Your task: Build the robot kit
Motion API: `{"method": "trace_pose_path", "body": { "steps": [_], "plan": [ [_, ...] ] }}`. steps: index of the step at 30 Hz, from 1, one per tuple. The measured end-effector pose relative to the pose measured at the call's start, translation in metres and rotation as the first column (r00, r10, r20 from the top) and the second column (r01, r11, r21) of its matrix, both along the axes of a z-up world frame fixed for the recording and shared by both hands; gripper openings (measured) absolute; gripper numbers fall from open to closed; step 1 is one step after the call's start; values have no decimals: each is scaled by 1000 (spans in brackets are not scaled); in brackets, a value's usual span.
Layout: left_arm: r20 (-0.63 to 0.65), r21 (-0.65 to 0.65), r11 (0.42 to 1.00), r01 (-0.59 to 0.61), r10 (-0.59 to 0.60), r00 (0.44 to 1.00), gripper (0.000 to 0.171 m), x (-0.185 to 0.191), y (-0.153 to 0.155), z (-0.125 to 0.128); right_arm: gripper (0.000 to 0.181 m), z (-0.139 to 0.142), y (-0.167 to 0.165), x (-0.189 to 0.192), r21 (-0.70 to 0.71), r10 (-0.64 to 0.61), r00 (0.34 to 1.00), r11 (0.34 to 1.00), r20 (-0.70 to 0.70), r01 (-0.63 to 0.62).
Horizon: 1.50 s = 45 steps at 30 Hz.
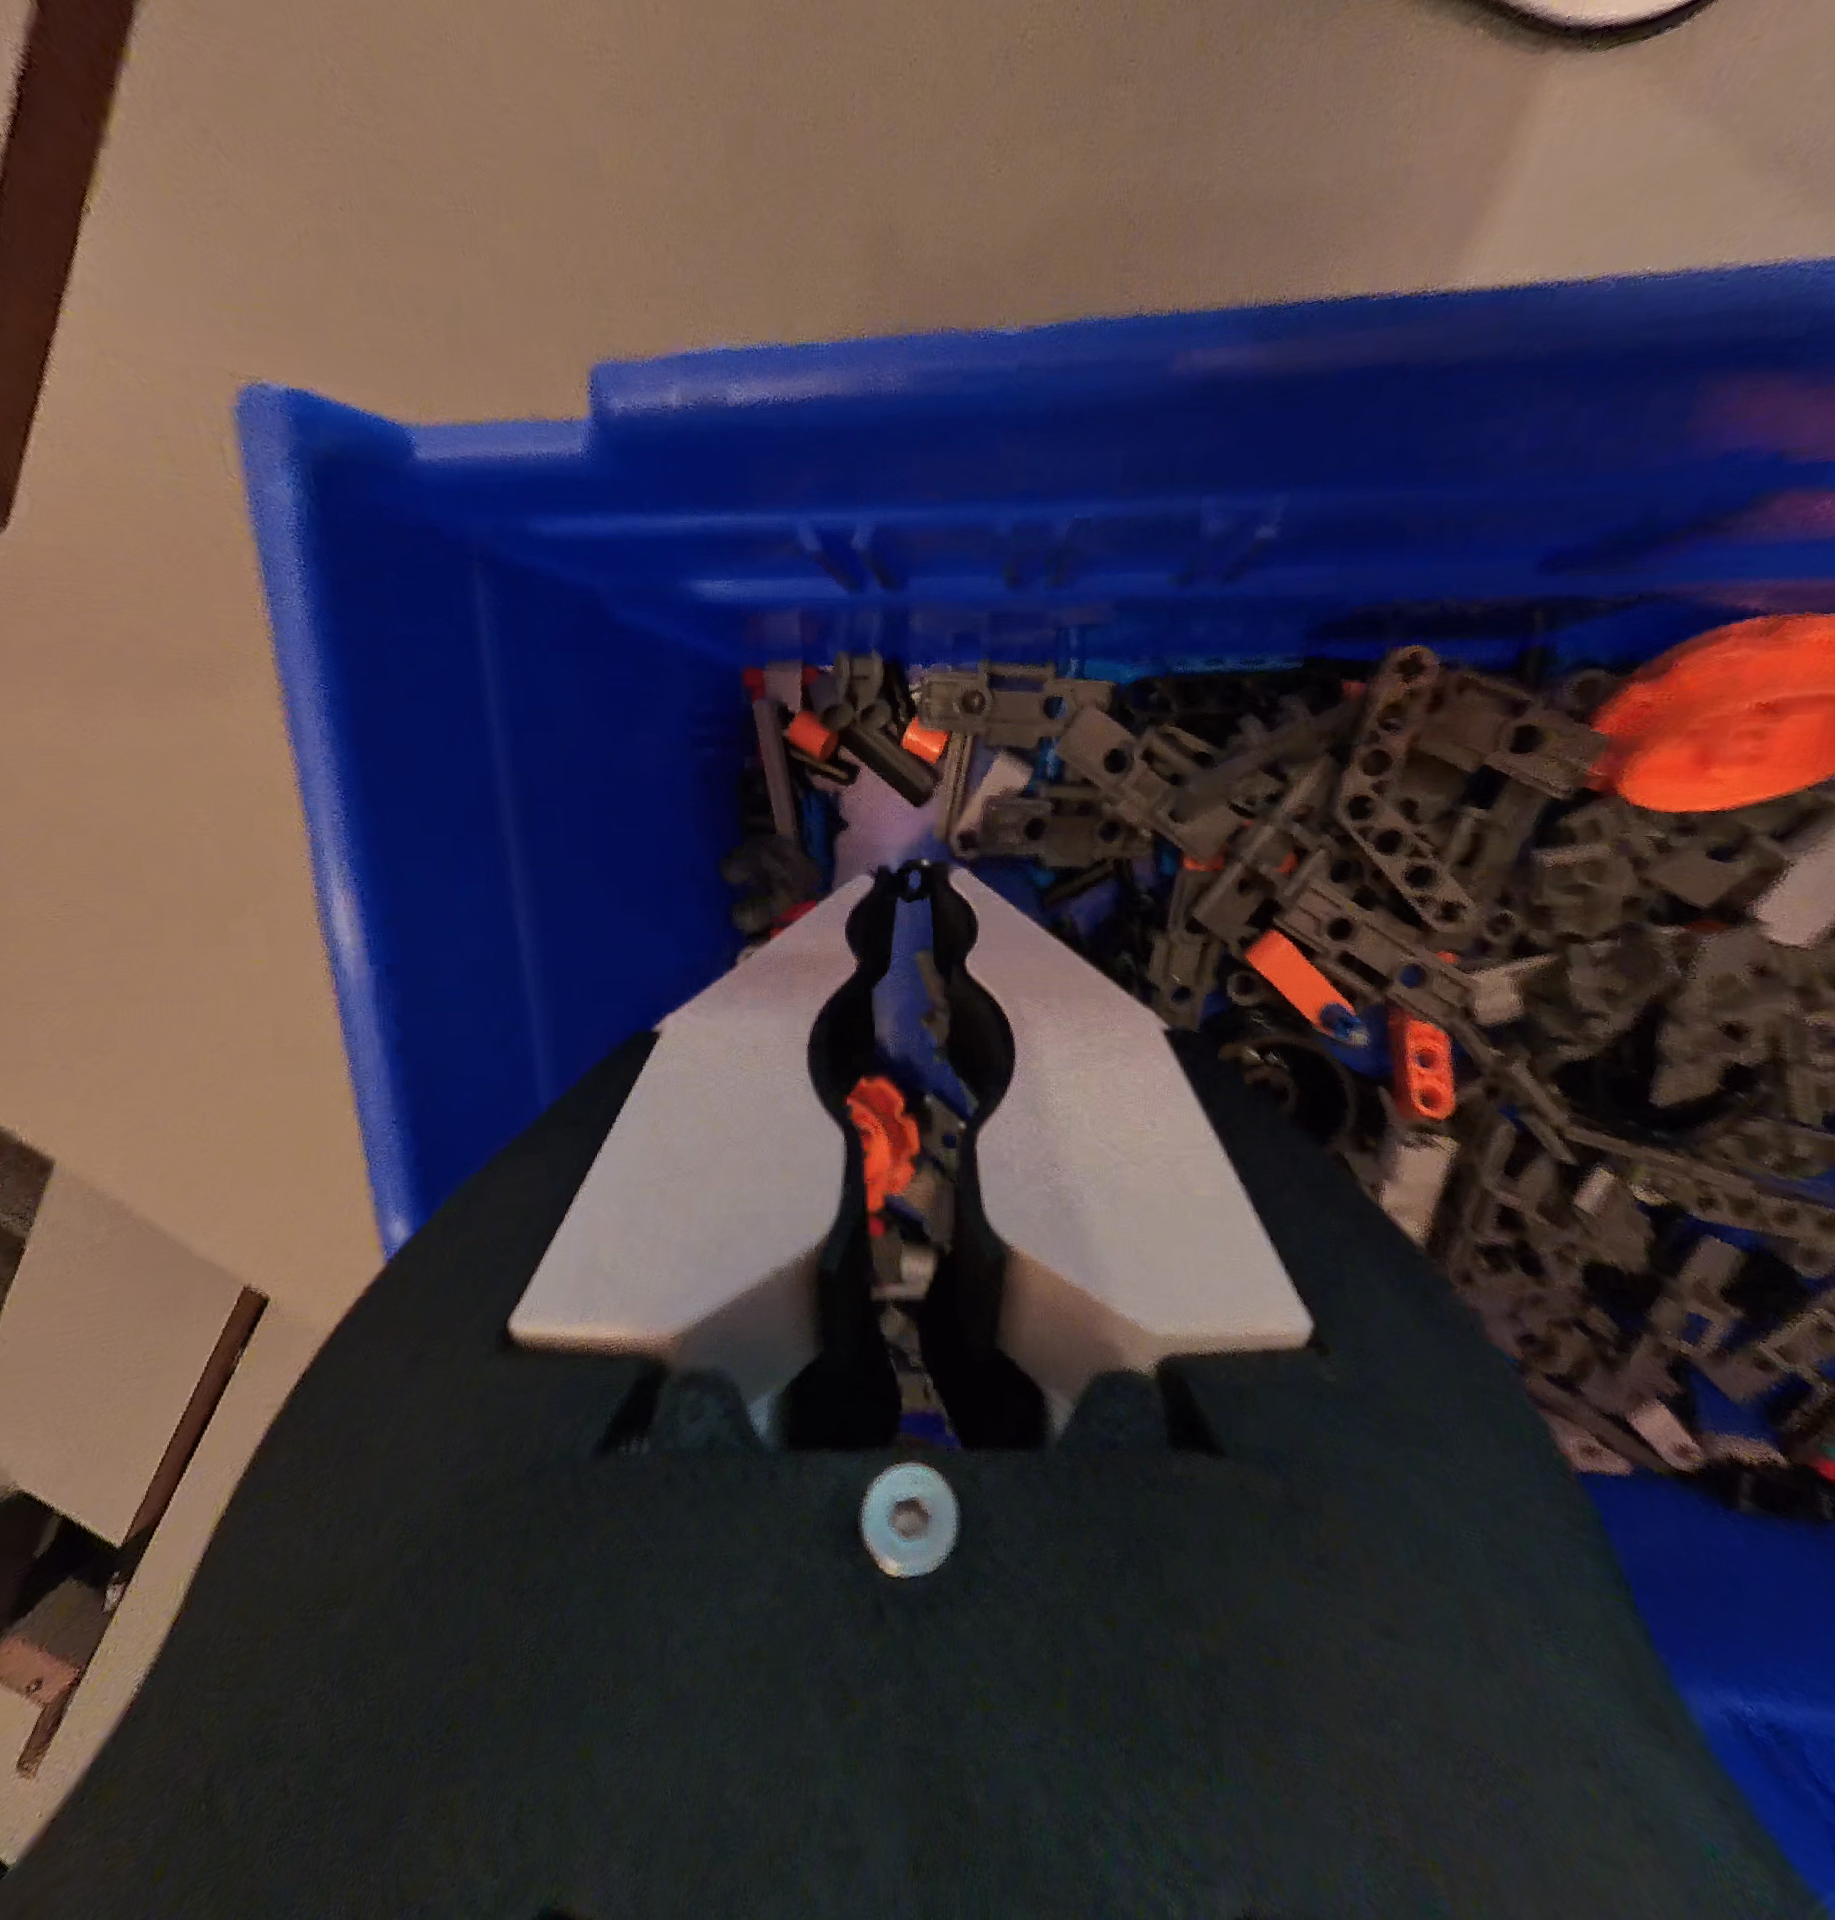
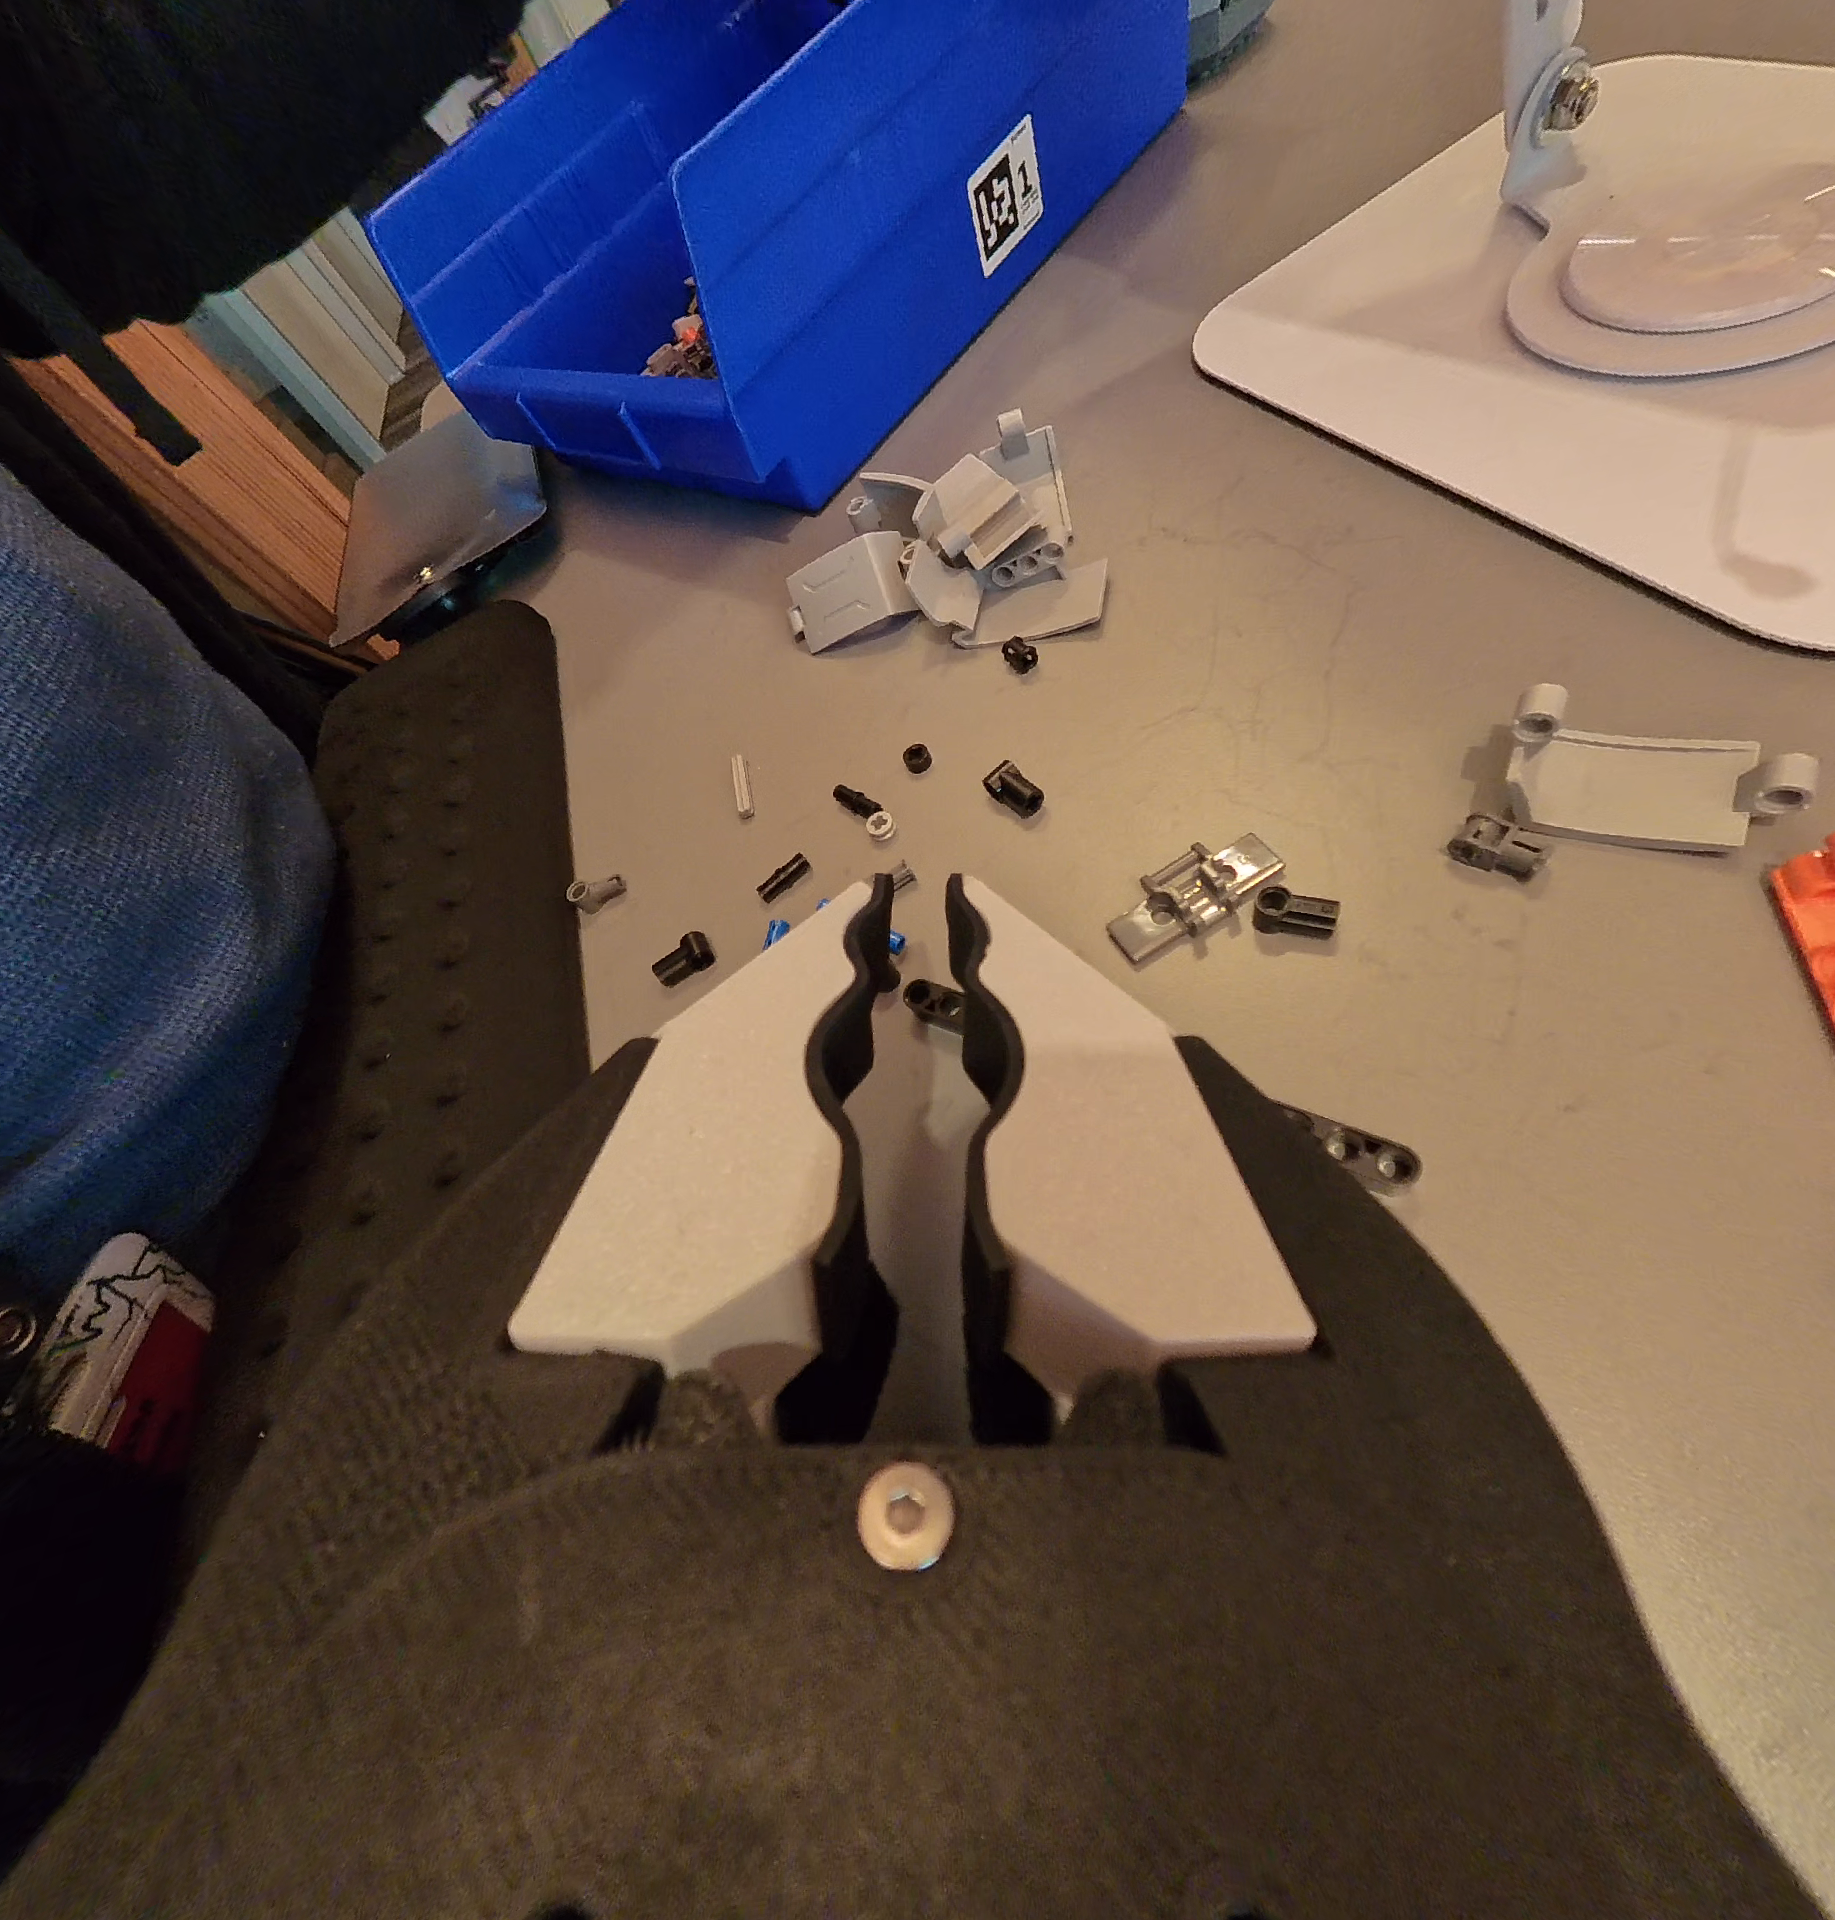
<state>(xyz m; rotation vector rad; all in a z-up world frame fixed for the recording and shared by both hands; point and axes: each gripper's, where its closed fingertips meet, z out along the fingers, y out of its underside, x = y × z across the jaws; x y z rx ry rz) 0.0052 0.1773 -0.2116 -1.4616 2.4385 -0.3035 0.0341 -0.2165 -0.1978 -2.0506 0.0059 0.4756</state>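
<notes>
Left gripper [image 1: 911, 883]: over blue bin [image 1: 497, 790], fingers pinching a tiny black ring [image 1: 913, 879] at their tips; grey-and-orange building pieces [image 1: 1412, 935] piled at 3 o'clock | Right gripper [image 2: 913, 888]: above grey tabletop [image 2: 1308, 582], fingers released, slightly parted; small black pins [image 2: 1012, 787] scattered at 12 o'clock, grey panels [image 2: 944, 551] beyond

The blue bin [image 2: 788, 239] bears a white sticker [image 2: 1004, 194] with printed code and writing.

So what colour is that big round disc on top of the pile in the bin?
Orange. The round disc shows best in the left wrist view, on grey pieces in the blue bin.
</notes>
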Motion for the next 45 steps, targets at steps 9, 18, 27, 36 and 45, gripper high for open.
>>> {"method": "trace_pose_path", "body": {
  "steps": [9, 18, 27, 36, 45],
  "plan": [
    [210, -154, 933, 324, -290, 934, 6, -25, -148, 124, 8, 0, 0, -1, -2, 4, 1000, 1000, 2, -4],
    [261, -232, 847, 479, -420, 869, 6, -28, -341, 92, 9, 1, -1, -1, 12, 1, 1000, 1000, 16, -1],
    [71, -179, 917, 356, -349, 935, 6, -42, -368, -14, 9, 2, -1, -4, 15, 16, 1000, 1000, 21, -17],
    [102, -209, 916, 342, -327, 939, 20, -41, -360, -10, 8, 1, -1, -5, 3, 35, 999, 999, -5, -35],
    [217, -354, 883, 308, -243, 945, 7, -59, -251, 102, 8, 0, -1, -5, -1, 37, 999, 999, -22, -37]
  ]
}}
